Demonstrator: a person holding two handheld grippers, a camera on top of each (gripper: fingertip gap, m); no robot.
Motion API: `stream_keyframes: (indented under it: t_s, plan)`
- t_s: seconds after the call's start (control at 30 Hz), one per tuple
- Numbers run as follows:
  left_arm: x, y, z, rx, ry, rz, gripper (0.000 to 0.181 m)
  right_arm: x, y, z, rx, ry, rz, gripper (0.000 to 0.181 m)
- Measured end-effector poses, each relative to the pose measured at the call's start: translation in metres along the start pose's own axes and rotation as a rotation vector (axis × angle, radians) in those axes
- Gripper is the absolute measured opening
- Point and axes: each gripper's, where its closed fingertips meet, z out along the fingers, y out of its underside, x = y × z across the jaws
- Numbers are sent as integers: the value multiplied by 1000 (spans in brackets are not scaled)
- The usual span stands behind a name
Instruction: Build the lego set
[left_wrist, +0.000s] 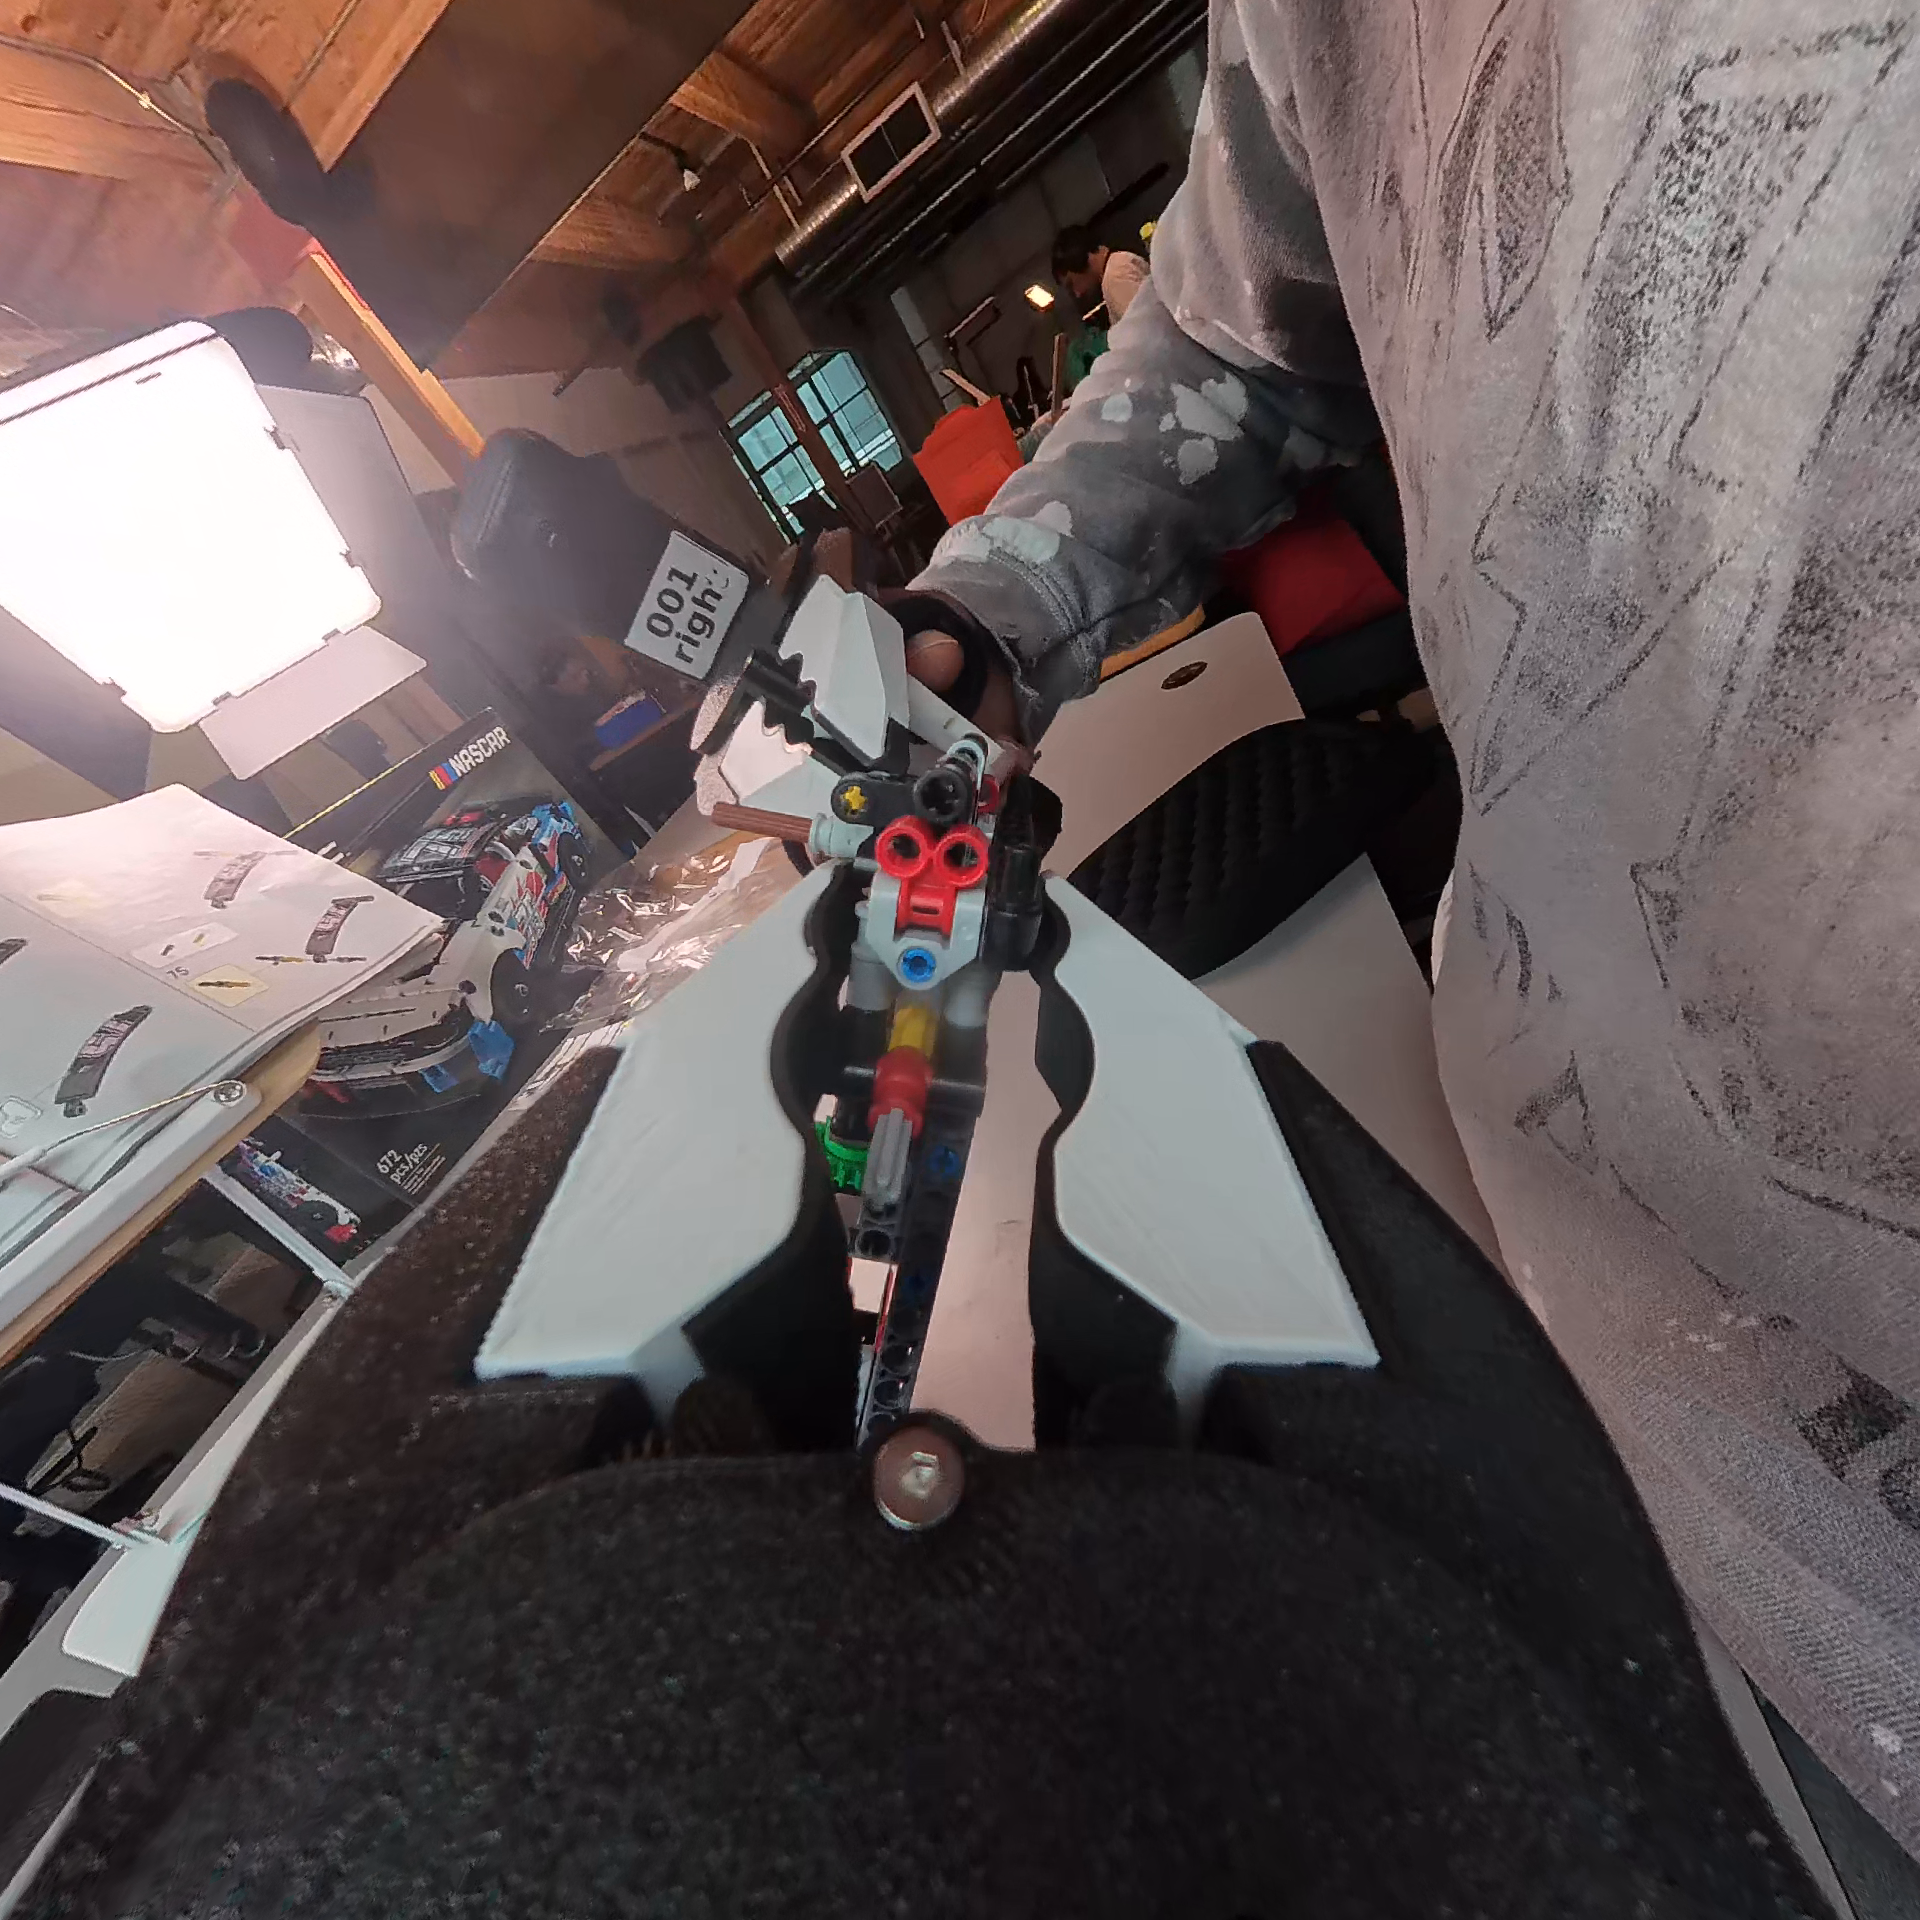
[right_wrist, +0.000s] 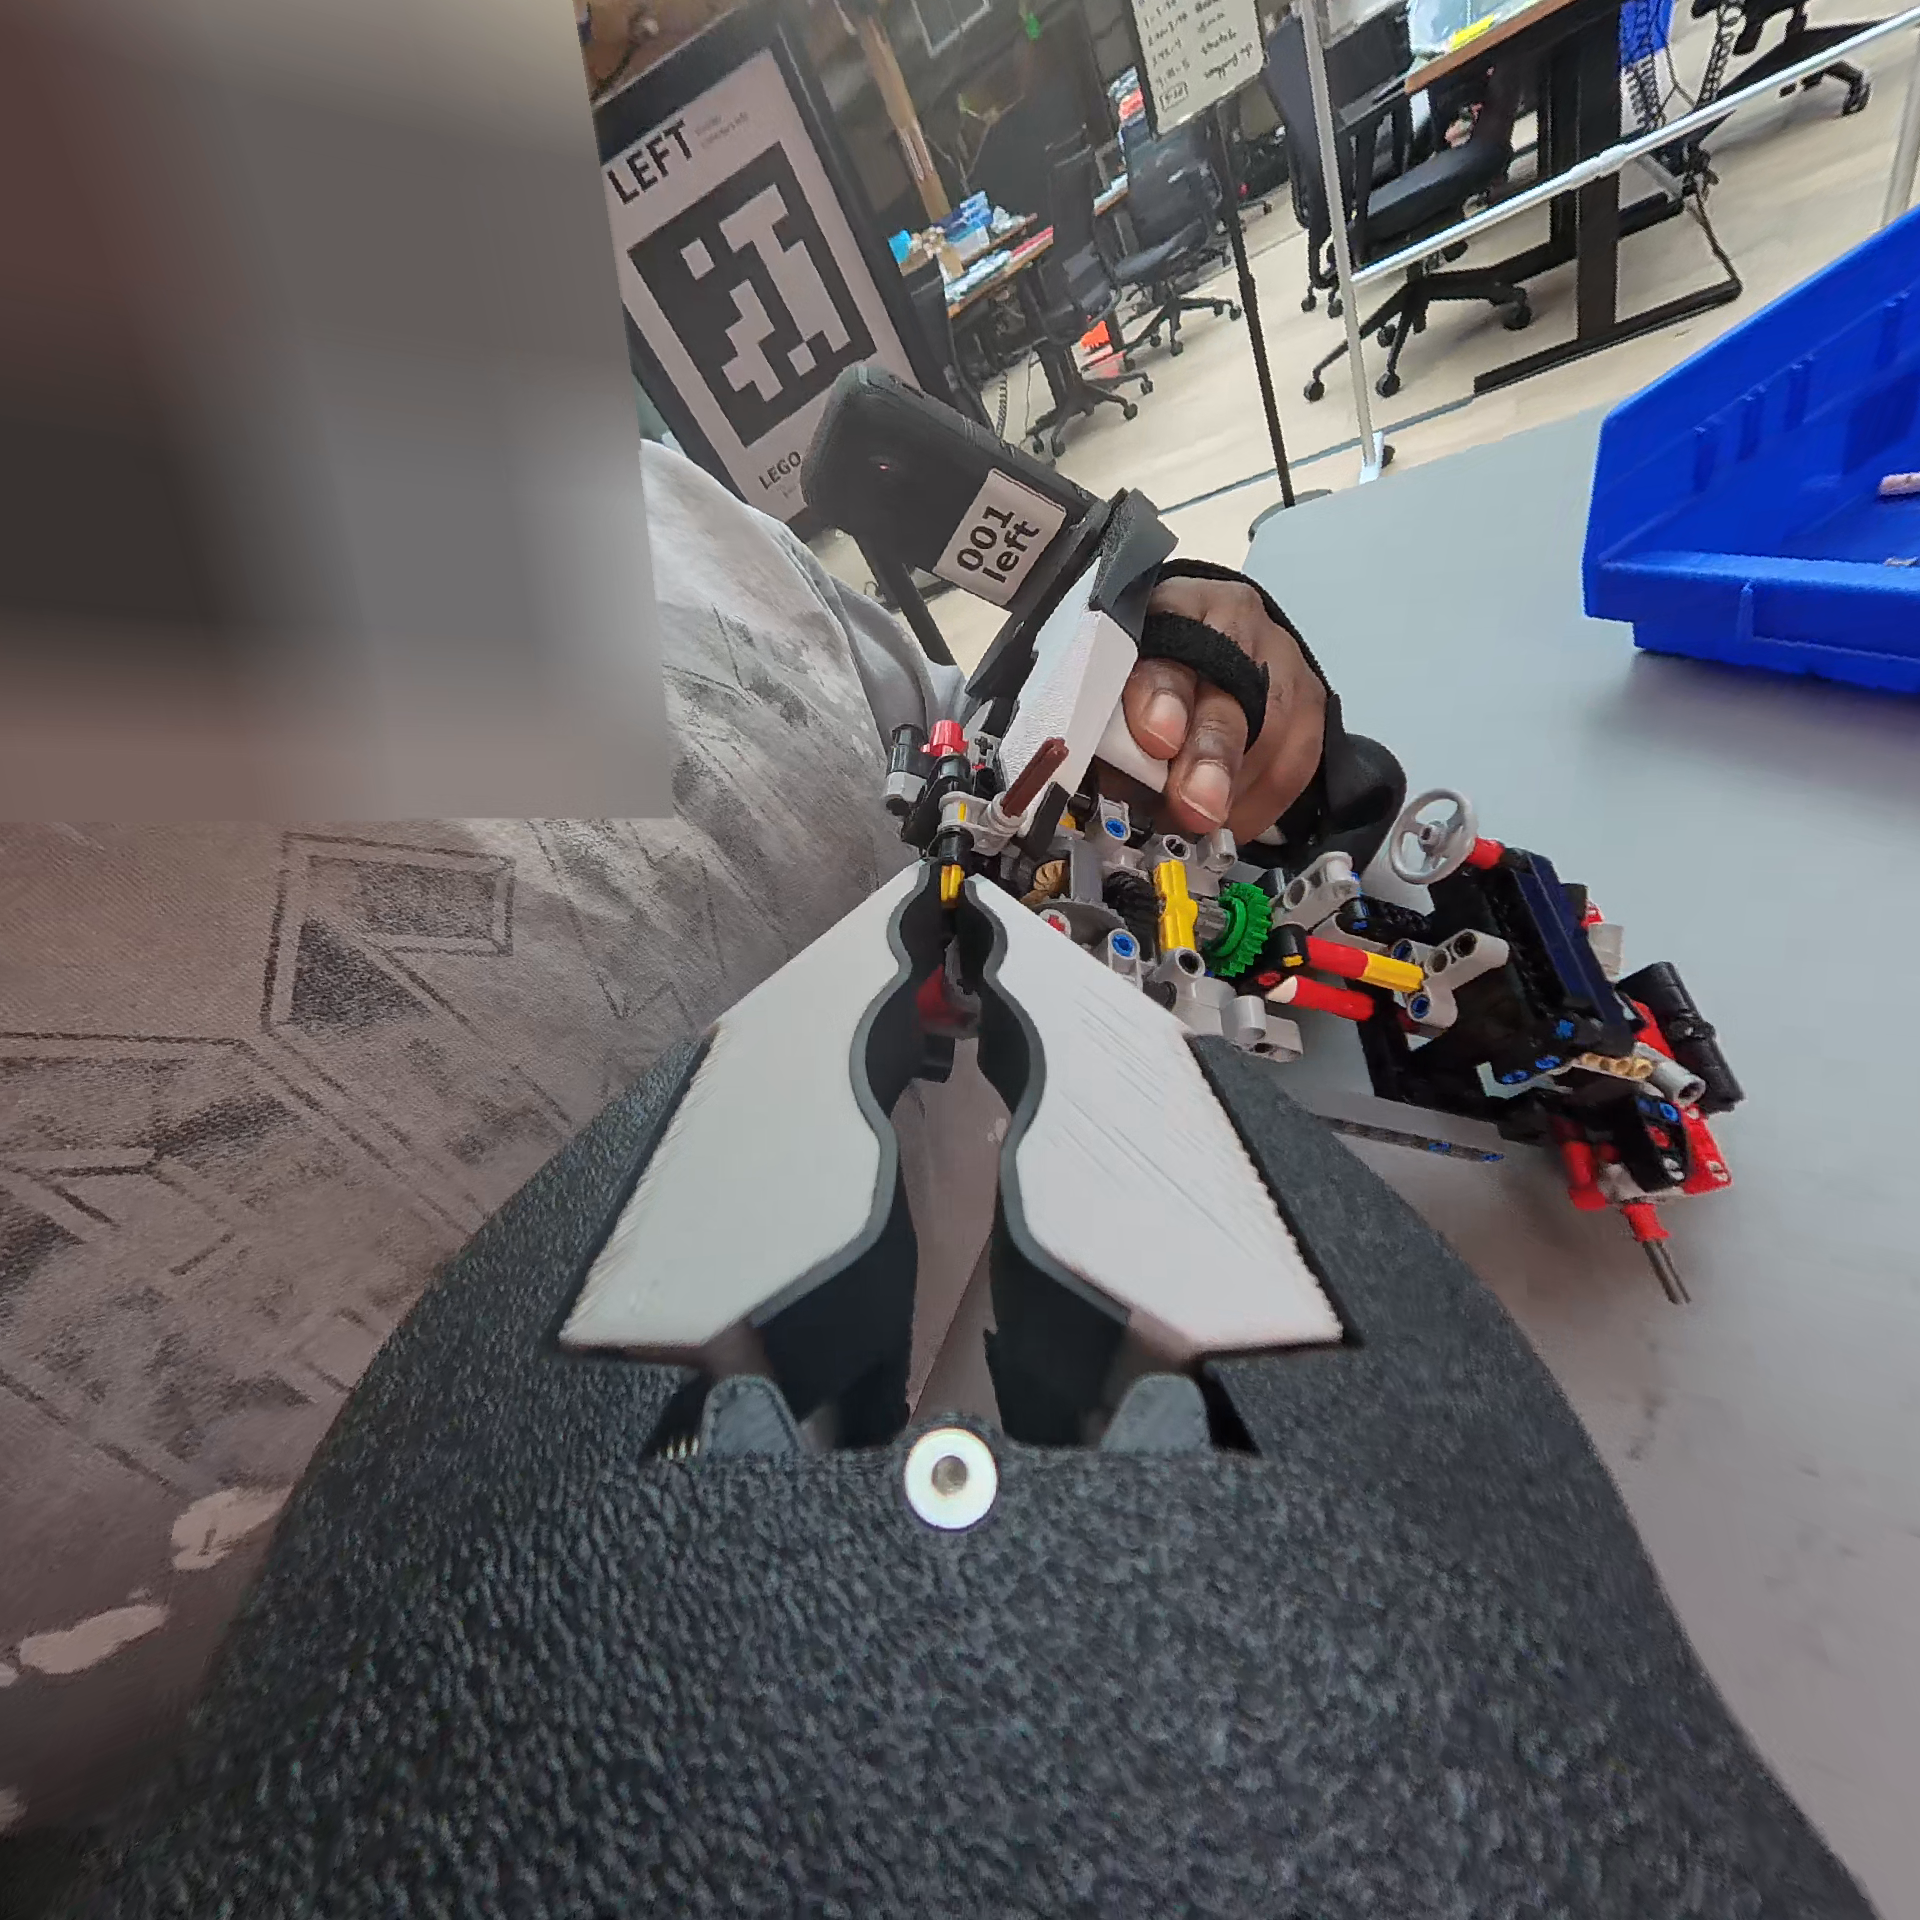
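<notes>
Grey table (right_wrist: 1558, 727) is carrying the work, in an open workshop with wood ceiling, desks and office chairs behind.

One lego chassis (right_wrist: 1455, 987) is lying partly on the table, its near end lifted off the edge toward the person's patterned grey sweatshirt (right_wrist: 312, 1039).

Two grippers are meeting at that near end. Left gripper (left_wrist: 928, 935) is clamping the chassis's grey-red end between its fingers. Right gripper (right_wrist: 951, 914) is pinching a yellow-black pin on the same end, fingers nearly together.

One brown axle (right_wrist: 1034, 784) is sticking out just above the chassis's near end.

One blue bin (right_wrist: 1766, 499) is sitting well behind the chassis. One open manual (left_wrist: 156, 956), one set box (left_wrist: 447, 883) and one lit lamp panel (left_wrist: 156, 520) are standing left of the chassis.
</notes>
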Motion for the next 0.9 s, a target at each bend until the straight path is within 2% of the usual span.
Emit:
stream_keyframes:
  t_s: [0.03, 0.33, 0.37, 0.43, 0.47, 0.5, 0.53, 0.63, 0.73, 0.9]
  plan:
    - [1, 1, 0, -4, 2, -1, 30, 0, 2, 0, 10, -5, 8, 0]
    - [8, 12, 8, -51, 28, 19, 31, 1, 17, -11, 82, 7, 22, 0]
    - [6, 10, 5, -40, 18, 18, 31, 0, 18, -14, 92, 1, 22, 0]
    - [-23, -3, -23, 63, -83, -86, 30, 14, 17, -45, 178, 79, 54, 0]
    - [-27, -2, -31, 58, -97, -111, 28, 16, 25, -54, 176, 121, 55, 0]
    - [-19, 2, -28, 27, -80, -57, 28, 15, 30, -55, 181, 137, 57, 0]
    - [-10, 5, -22, 3, -51, 1, 32, 16, 30, -54, 190, 154, 68, 0]
    - [-14, 5, -15, 27, -33, -33, 32, 14, 7, -51, 200, 206, 10, 0]
    - [-10, 7, -12, 13, -14, -29, 33, 1, -4, -30, 127, 186, -77, 22]
    - [-5, 9, -8, -15, -6, -5, 33, 7, -11, -11, 45, 188, -81, 20]
